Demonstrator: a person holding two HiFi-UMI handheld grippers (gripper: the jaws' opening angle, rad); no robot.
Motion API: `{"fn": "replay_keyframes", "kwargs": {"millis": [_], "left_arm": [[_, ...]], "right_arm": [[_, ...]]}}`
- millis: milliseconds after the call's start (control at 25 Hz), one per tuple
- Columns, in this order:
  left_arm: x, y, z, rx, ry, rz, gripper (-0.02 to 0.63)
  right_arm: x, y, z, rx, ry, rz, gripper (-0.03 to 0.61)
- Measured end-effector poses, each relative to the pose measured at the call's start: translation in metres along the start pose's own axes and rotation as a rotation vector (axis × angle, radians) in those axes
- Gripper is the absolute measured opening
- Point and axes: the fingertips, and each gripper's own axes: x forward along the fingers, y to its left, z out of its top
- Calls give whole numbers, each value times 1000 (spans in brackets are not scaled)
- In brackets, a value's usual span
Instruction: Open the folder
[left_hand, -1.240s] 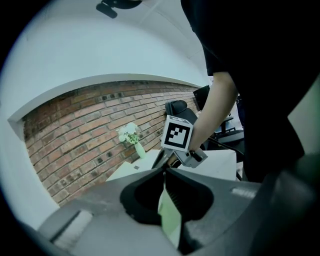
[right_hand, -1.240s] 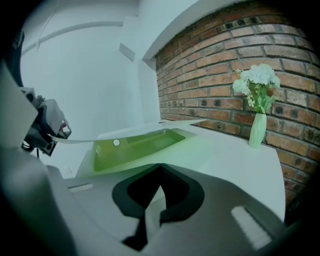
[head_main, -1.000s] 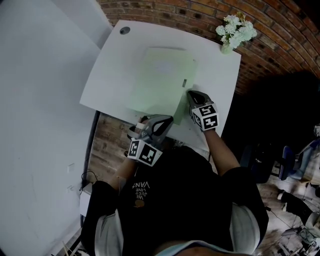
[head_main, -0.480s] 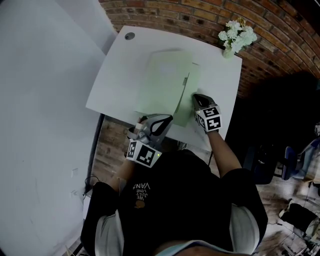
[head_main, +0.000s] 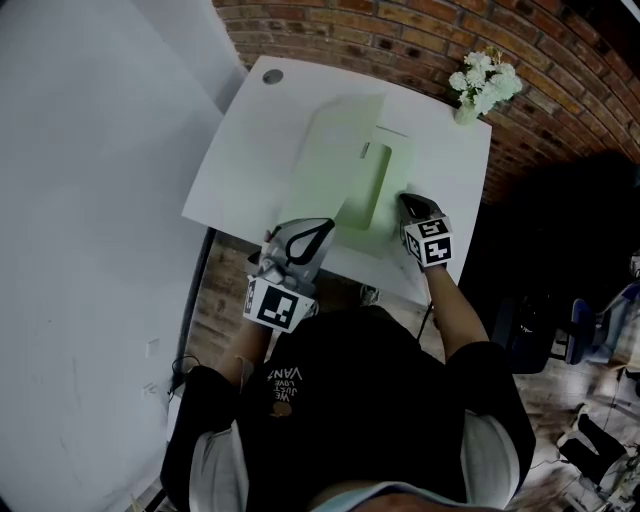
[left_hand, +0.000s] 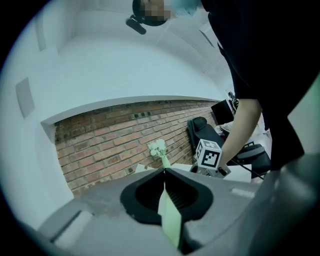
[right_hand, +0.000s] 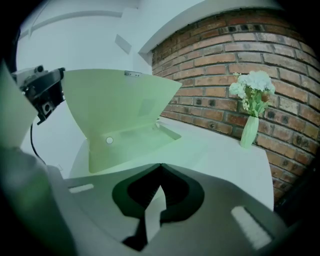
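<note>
My left gripper sits at the near edge of the table, held close to level, its marker cube turned back toward the person's chest. In the left gripper view its jaws are pressed together on a thin green sheet, which is the front cover of the folder. That cover stands raised off the lower sheet, and the folder gapes open toward the right gripper.

The right forearm reaches out from the body over the table's near right side, with the gripper tilted downward and its tip at the folder's right edge. In the right gripper view the jaw tips meet, with a pale strip caught between them. I take it for the edge of the folder's lower sheet, which lies flat on the table.

A vase of flowers stands at the far right corner by the brick wall, well apart from the folder.
</note>
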Motion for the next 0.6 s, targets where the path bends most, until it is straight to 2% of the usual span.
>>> {"fn": "replay_keyframes", "kwargs": {"millis": [360,600], "left_arm": [[-21,48,5,-27,-59,99,8],[-37,75,-1,-35,-60,162,8]], "right_arm": [[0,0,0,-2,11,-23,-2],[0,-1,1,4,11,-40,-2]]}}
